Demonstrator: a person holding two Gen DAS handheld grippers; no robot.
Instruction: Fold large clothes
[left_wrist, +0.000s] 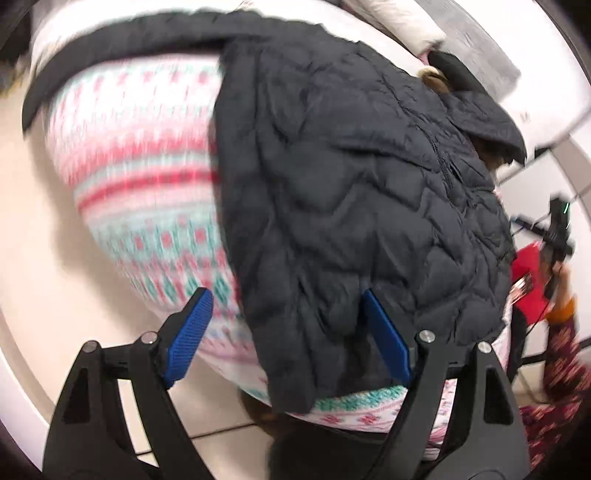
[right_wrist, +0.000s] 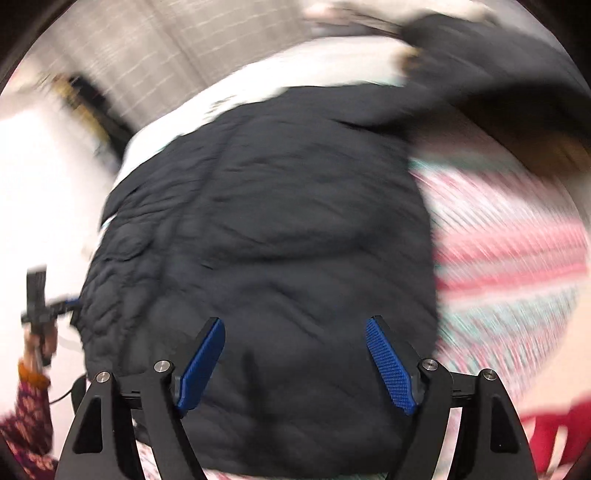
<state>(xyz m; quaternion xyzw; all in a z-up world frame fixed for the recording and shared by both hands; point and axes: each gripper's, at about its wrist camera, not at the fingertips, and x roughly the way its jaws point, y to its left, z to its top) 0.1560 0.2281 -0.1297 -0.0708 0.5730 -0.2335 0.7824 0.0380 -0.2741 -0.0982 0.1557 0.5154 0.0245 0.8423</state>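
Note:
A dark navy quilted jacket (left_wrist: 351, 184) lies on a pink, white and teal patterned blanket (left_wrist: 140, 177). One sleeve (left_wrist: 110, 40) stretches out to the far left. My left gripper (left_wrist: 284, 314) is open over the jacket's near hem, its right pad partly tucked behind the fabric. In the right wrist view the jacket (right_wrist: 277, 229) fills the middle, blurred by motion. My right gripper (right_wrist: 295, 343) is open just above it, holding nothing. The right gripper also shows in the left wrist view (left_wrist: 557, 229), and the left gripper in the right wrist view (right_wrist: 40, 302).
The blanket (right_wrist: 509, 251) covers a bed. Light tiled floor (left_wrist: 37, 221) lies to the left. Folded white and grey bedding (left_wrist: 424, 22) sits at the far end. A red item (left_wrist: 532, 280) lies at the jacket's right.

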